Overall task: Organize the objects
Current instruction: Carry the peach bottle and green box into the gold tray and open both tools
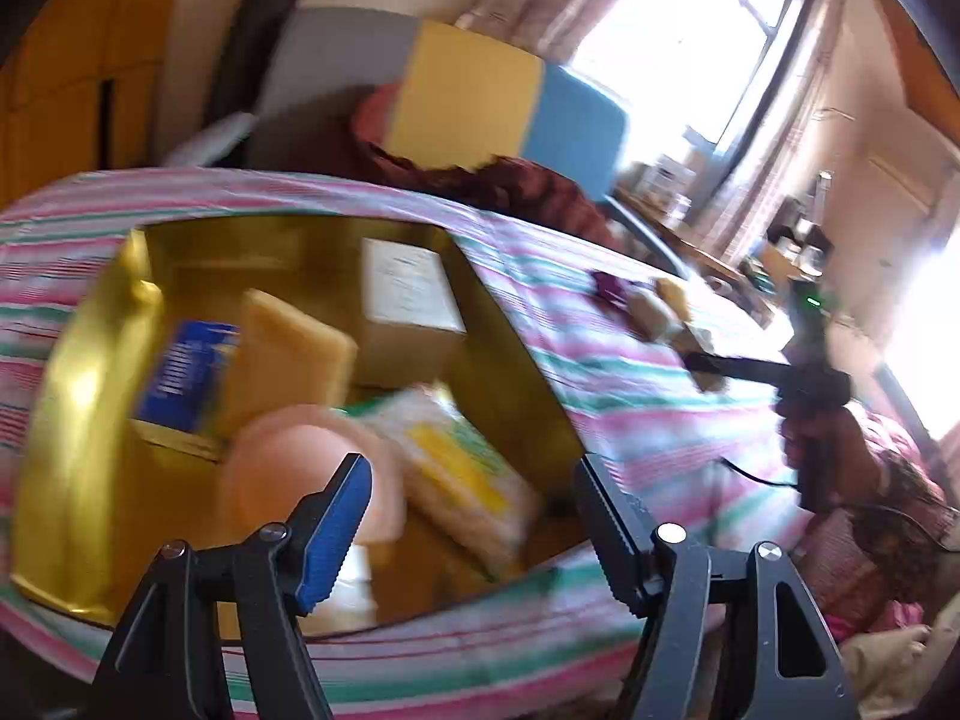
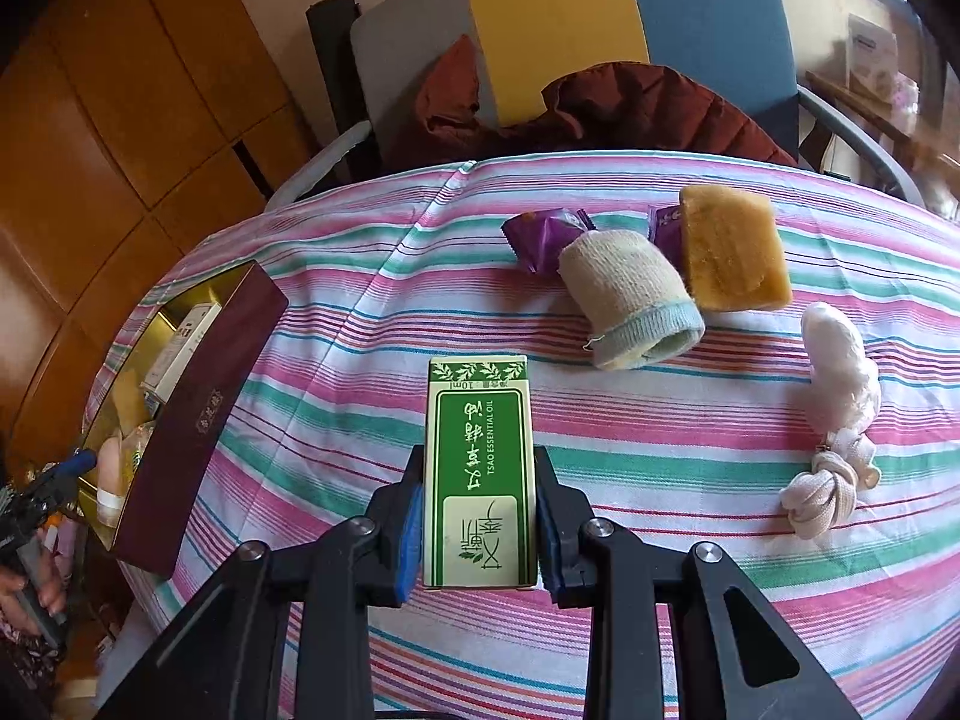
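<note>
A surface (image 2: 660, 420) covered by a cloth striped in pink, green and white fills both views. Beyond its far edge stands a chair (image 2: 708, 18) with a grey, yellow and blue back, a dark red jacket (image 2: 648, 108) draped over it. Wooden panelling lines the wall on the left; a bright window (image 1: 690, 30) lights the room on the right.

At the left edge of the surface lies an open box (image 2: 198, 420), maroon outside and gold inside. It holds a white carton (image 1: 411, 288), a yellow sponge (image 1: 288, 354), a blue packet (image 1: 186, 378), a pale pink round item (image 1: 300, 468) and a yellow-and-green packet (image 1: 462, 468), blurred in the left view.

The left gripper (image 1: 474, 516) hangs over the near end of the box, fingers spread with nothing between them.

The right gripper (image 2: 480, 528) pinches a green essential-oil carton (image 2: 477, 462) near the middle of the surface. Farther off lie purple wrappers (image 2: 540, 234), a rolled sock (image 2: 630, 294), another sponge (image 2: 732, 246) and a white cord bundle (image 2: 834, 408).
</note>
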Action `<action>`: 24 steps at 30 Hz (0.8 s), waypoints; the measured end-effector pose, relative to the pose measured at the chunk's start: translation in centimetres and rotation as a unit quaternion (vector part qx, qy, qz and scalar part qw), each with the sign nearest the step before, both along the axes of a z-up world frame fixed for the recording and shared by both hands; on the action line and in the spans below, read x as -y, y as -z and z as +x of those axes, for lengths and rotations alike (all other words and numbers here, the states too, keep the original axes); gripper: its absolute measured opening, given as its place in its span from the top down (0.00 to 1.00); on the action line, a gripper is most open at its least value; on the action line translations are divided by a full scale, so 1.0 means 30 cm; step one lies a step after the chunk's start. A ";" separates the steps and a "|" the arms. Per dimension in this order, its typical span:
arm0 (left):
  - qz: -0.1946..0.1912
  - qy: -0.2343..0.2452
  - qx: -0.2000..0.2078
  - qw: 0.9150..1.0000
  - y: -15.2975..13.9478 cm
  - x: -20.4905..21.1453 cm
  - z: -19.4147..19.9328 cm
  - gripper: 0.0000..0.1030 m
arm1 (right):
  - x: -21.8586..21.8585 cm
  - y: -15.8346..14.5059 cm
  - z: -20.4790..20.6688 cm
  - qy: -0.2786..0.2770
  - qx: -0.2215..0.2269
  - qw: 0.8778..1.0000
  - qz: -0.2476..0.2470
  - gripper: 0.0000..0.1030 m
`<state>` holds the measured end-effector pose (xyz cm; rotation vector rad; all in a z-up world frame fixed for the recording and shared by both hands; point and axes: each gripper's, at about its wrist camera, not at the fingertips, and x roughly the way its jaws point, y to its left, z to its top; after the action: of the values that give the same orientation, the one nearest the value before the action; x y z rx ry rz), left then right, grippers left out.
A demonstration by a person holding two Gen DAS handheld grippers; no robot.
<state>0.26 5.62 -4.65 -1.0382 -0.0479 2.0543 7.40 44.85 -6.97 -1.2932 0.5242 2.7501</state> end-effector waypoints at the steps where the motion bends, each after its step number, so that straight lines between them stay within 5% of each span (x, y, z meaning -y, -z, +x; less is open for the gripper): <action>1: -0.001 0.009 0.005 1.000 0.005 -0.014 0.004 0.32 | 0.002 -0.001 0.000 0.000 0.000 1.000 0.000 0.70; 5: -0.025 -0.021 -0.018 0.999 -0.002 -0.022 0.004 0.32 | 0.000 -0.007 0.002 0.002 -0.003 1.000 0.000 0.70; 10: -0.041 -0.095 0.021 0.994 0.039 0.054 -0.065 0.35 | -0.004 -0.008 0.003 0.003 -0.004 1.000 -0.001 0.70; 17: 0.029 -0.173 0.003 0.984 -0.008 0.183 -0.076 0.40 | 0.002 -0.022 0.007 0.005 -0.013 1.000 0.008 0.70; 24: 0.030 -0.257 -0.006 0.966 -0.024 0.248 -0.104 0.39 | 0.070 -0.068 0.013 -0.013 -0.023 0.999 0.036 0.70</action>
<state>-2.87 -1.82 -3.94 -1.0534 -0.4083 2.5021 7.78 42.76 -4.93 -1.2323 0.4100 2.7978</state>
